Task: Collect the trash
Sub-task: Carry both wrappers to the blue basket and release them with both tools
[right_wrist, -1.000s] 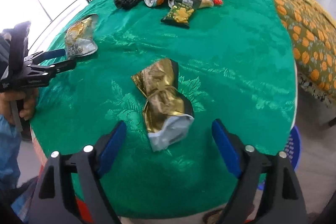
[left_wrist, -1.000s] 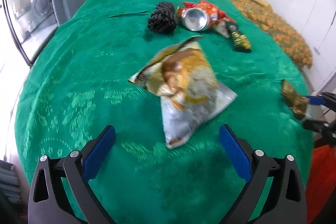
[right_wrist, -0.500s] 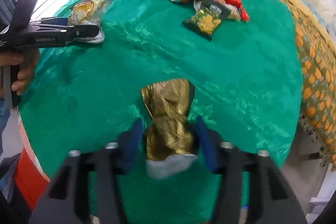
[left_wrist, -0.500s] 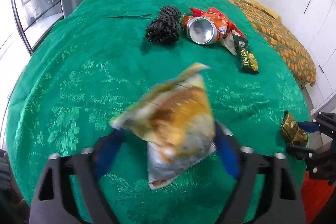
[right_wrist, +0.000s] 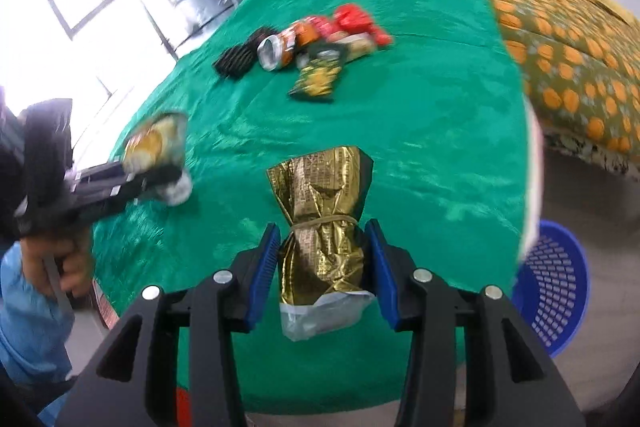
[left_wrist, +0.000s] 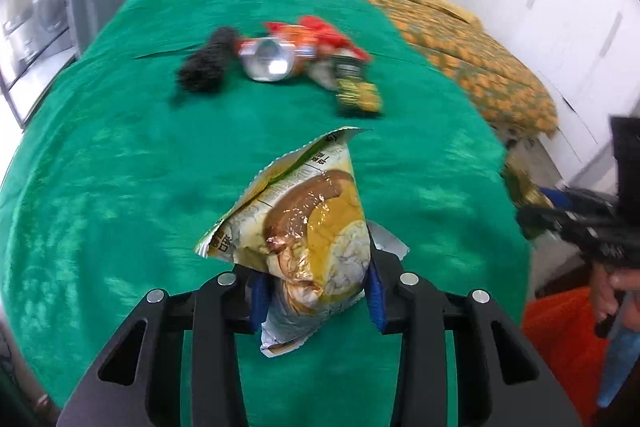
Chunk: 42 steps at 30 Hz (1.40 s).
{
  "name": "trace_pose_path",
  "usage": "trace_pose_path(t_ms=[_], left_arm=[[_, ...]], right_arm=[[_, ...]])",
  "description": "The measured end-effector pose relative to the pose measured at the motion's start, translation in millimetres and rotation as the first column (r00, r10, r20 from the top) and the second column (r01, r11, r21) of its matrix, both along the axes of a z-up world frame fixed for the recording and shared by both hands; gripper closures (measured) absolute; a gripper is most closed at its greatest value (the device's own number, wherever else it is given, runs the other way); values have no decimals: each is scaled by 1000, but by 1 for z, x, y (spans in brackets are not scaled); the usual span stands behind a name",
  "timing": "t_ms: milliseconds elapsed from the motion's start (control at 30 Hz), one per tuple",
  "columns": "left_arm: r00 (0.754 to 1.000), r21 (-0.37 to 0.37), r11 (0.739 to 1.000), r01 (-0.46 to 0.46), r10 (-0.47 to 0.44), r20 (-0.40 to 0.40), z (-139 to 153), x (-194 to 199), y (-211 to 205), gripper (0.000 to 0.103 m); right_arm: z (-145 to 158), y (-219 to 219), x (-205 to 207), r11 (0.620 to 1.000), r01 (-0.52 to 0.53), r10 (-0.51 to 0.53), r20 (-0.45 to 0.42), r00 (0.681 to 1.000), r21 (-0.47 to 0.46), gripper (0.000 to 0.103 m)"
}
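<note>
Between each gripper's blue pads, clamping a wrapper low for lifting clear: left gripper pinching yellow snack bag, right gripper squeezing gold foil bag, left jaws having just been closing.

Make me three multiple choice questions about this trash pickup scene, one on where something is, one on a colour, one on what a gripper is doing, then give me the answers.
1. Where is the drink can?
A. In the blue basket
B. On the green blanket, among the wrappers at its far end
C. Between the right gripper's fingers

2. What colour is the basket on the floor?
A. Blue
B. Red
C. White

3. What is the left gripper doing?
A. Standing wide open over bare blanket
B. Closed on the yellow snack bag
C. Closed on the can

Answers:
1 B, the can lies beside a black mesh bundle on the green blanket.
2 A, its mesh wall is blue.
3 B, the blue pads press both sides of the yellow snack bag.
</note>
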<state>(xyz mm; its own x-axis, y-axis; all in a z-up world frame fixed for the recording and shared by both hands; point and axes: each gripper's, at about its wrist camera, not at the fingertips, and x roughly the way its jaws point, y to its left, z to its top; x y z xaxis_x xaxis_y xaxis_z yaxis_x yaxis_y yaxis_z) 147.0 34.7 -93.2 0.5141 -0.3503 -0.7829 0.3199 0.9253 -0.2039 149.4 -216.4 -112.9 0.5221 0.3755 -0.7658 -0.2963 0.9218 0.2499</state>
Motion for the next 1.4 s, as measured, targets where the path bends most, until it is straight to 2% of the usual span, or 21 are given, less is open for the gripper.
trace_pose_path(t_ms=[167,300,467,633,800,1033,1233,1300,1333,1400], left_arm=[[993,-21,993,116,-116,0,10,-12,-61,66],[976,-42,976,215,-216,-10,16,-14,-126,66],[950,-62,949,308,-310,-29,16,-13,-202,65],[924,-52,926,373,-376,-73,-2,-5,-286,65],[905,-37,915,402,-403,-139,-42,13,-355,64],[889,-4,909,417,-409,-207,-96,36,-411,64],[889,11,910,415,-403,-217,-124,49,-430,62],[892,7,913,408,-396,-219,-132,55,-437,52],[894,4,916,400,-390,-221,-136,59,-441,43],[901,2,923,384,-375,-218,-138,62,-444,41]], right_arm=[[4,-62,-11,991,127,-128,30,991,32,60],[2,-124,-17,965,260,-260,42,965,9,60],[-15,-182,-18,935,353,-352,25,936,-39,60],[-46,-242,-19,898,437,-439,-24,898,-47,60],[-73,-285,-13,875,483,-483,-70,873,-22,60],[-100,-320,1,863,506,-501,-124,857,10,60],[-117,-336,18,856,515,-505,-152,850,35,57],[-124,-341,22,855,515,-499,-180,848,59,42],[-127,-344,23,850,523,-505,-186,843,61,31],[-129,-350,21,835,547,-527,-191,828,66,31]])
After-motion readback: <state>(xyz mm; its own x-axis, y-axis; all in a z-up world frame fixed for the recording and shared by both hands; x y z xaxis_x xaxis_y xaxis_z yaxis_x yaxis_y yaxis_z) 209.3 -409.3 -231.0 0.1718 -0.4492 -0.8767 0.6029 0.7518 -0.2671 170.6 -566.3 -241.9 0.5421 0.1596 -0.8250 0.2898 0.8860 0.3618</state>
